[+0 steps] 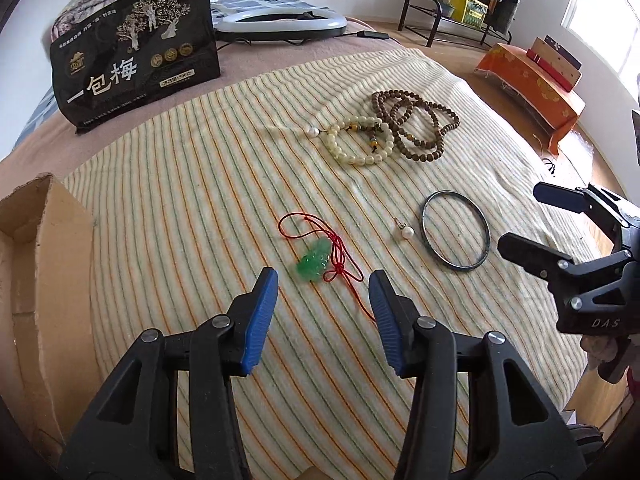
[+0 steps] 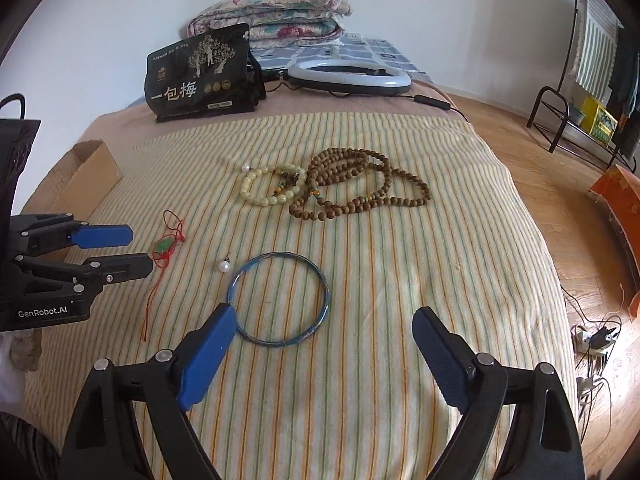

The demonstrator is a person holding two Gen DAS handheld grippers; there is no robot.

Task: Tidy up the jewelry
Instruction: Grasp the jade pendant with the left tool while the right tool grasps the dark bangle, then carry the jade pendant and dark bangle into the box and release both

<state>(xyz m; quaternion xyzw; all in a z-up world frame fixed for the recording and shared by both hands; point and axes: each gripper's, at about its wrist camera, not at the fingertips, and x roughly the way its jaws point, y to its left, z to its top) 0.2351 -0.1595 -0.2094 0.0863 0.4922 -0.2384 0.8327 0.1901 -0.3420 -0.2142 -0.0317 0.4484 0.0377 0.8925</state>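
Note:
On the striped cloth lie a green jade pendant [image 1: 313, 265] on a red cord [image 1: 340, 264], a pearl earring [image 1: 404, 233], a dark bangle [image 1: 456, 236], a cream bead bracelet [image 1: 362, 142] and a brown bead necklace [image 1: 416, 124]. My left gripper [image 1: 323, 280] is open, just short of the pendant. My right gripper [image 2: 322, 322] is open, its left fingertip at the bangle's [image 2: 280, 300] near rim. The right wrist view also shows the pendant [image 2: 163, 245], pearl [image 2: 224, 266], cream bracelet [image 2: 270, 184], necklace [image 2: 360, 184] and left gripper [image 2: 138, 250].
An open cardboard box [image 1: 36, 264] sits at the bed's left edge, also in the right wrist view [image 2: 86, 176]. A black snack bag [image 1: 136, 48], a ring light [image 1: 280, 22] and folded quilts [image 2: 272, 12] are at the far end. The bed drops to wood floor [image 2: 560, 200] on the right.

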